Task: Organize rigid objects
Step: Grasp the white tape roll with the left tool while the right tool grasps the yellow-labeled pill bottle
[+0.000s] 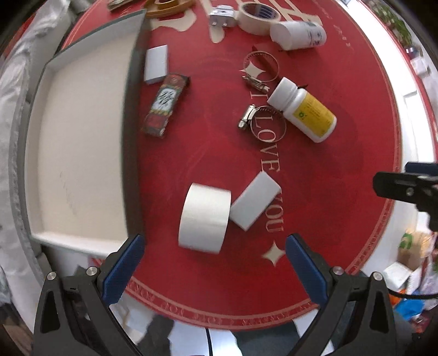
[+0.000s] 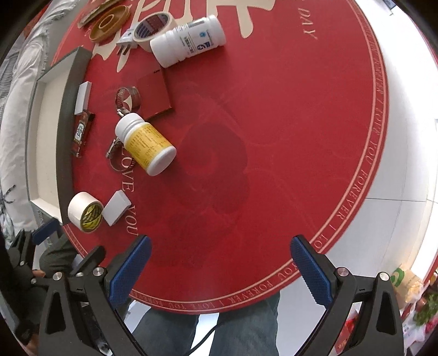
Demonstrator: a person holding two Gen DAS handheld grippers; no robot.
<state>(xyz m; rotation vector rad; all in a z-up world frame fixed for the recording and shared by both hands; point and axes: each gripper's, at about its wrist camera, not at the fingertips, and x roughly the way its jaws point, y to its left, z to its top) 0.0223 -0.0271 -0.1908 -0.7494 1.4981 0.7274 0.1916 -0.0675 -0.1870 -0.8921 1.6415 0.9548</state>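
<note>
Tape roll point(image 1: 204, 217) lies on its side on the red mat point(image 1: 191, 153), touching a white block point(image 1: 254, 201), near the tray's point(image 1: 76, 142) corner. Tray sits along the mat's left edge, dark rim, white inside. Left gripper point(image 1: 215, 246) hangs just short of the roll, jaws wide apart, nothing held. Farther out: yellow-label bottle point(image 1: 303, 111) lying across a hose clamp point(image 1: 264, 121), second clamp point(image 1: 260, 69) beyond it, patterned box point(image 1: 165, 105) and small white box point(image 1: 156, 64) beside the tray wall. At the far edge: masking tape point(image 1: 258, 16), plug point(image 1: 223, 16), blue-label bottle point(image 1: 298, 34). Right gripper point(image 2: 220, 261) spread wide over bare mat, empty, well apart from everything.
</note>
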